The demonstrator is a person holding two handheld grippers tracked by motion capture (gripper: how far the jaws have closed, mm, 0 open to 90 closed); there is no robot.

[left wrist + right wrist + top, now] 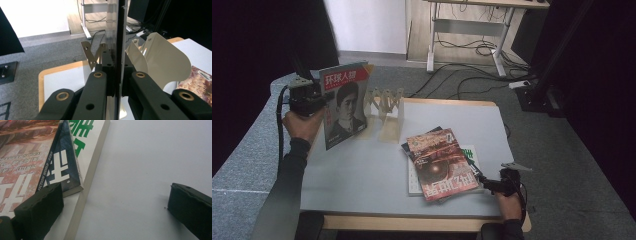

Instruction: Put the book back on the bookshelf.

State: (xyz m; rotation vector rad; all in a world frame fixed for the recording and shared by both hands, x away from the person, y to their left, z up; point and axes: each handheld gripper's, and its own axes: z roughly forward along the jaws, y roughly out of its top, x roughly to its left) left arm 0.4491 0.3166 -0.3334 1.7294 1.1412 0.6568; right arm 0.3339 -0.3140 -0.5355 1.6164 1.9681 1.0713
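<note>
The left claw pinches a magazine by its edge, holding it upright at the counter's far left corner — likely bound for the wooden rack beside it (long axis vertical, cover facing the person). The right claw rests spread beside the stack of books.

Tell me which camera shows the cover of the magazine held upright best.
The high view: the magazine, clamped in the left gripper, faces the camera. The left gripper view shows it edge-on between shut jaws. The right gripper view looks at the stack instead.
</note>
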